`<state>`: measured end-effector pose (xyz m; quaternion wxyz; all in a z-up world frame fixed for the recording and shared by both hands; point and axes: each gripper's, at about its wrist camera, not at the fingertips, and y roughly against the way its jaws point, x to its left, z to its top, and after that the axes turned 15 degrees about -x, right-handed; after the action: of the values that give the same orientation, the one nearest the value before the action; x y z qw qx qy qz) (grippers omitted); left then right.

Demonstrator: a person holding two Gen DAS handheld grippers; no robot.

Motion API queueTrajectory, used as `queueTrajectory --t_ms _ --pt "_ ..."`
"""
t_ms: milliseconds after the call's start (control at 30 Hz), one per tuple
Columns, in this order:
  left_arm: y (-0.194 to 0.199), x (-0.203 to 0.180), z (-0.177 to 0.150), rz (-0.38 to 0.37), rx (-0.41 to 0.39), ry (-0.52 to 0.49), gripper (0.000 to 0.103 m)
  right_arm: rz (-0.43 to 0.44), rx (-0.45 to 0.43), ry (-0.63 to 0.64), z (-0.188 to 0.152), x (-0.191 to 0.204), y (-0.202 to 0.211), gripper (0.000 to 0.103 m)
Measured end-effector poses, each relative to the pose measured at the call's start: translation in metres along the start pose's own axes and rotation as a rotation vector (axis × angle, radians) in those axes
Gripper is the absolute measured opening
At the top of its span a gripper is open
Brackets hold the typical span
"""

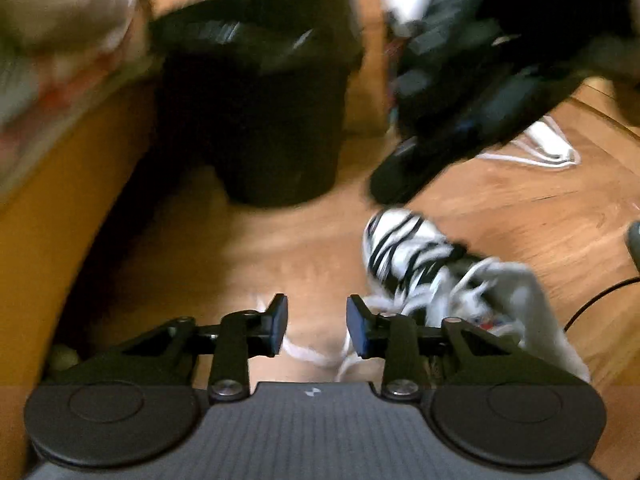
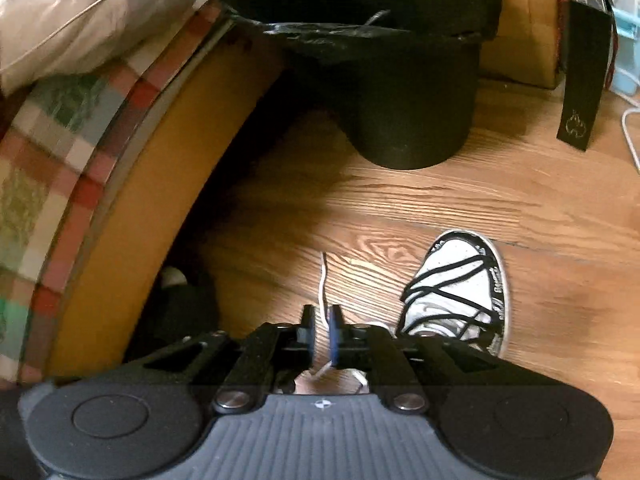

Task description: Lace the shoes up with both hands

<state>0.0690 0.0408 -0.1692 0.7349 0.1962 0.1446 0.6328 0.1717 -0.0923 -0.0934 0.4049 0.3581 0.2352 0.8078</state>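
Because the white lace (image 2: pixel 323 280) was thin, limp and light, it ran through the narrow gap of the right gripper (image 2: pixel 322 334) jaws — whether pinched, I could not tell. Right of both jaws sat the shoe (image 2: pixel 456 292). Left gripper (image 1: pixel 317 326) jaws stood wide, empty — best grip: near the lace's stiff tip.
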Motion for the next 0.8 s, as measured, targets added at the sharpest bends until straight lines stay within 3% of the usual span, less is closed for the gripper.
queueTrajectory --t_ms 167,233,400,600,667,733,800 --pt "-0.033 0.031 -0.002 0.100 0.058 0.235 0.037 0.035 -0.094 -0.038 -0.015 -0.005 0.021 0.017" --pt "-0.048 0.037 -0.002 0.120 0.066 0.276 0.037 0.026 -0.124 -0.107 -0.023 -0.015 0.028 0.019" --pt "-0.077 0.038 -0.011 0.152 0.081 0.223 0.038 0.054 -0.180 -0.287 -0.047 -0.045 0.046 0.022" --pt "-0.104 0.036 -0.021 0.136 0.125 0.203 0.034 0.065 -0.185 -0.146 -0.070 -0.050 0.061 0.022" --pt "-0.114 0.033 -0.025 0.143 0.150 0.184 0.036 0.058 -0.193 -0.162 -0.074 -0.058 0.061 0.022" --pt "-0.121 0.038 -0.026 0.150 0.174 0.222 0.028 0.063 -0.198 -0.198 -0.077 -0.066 0.061 0.022" --pt "-0.123 0.041 -0.029 0.155 0.175 0.234 0.027 0.070 -0.200 -0.205 -0.079 -0.069 0.061 0.022"
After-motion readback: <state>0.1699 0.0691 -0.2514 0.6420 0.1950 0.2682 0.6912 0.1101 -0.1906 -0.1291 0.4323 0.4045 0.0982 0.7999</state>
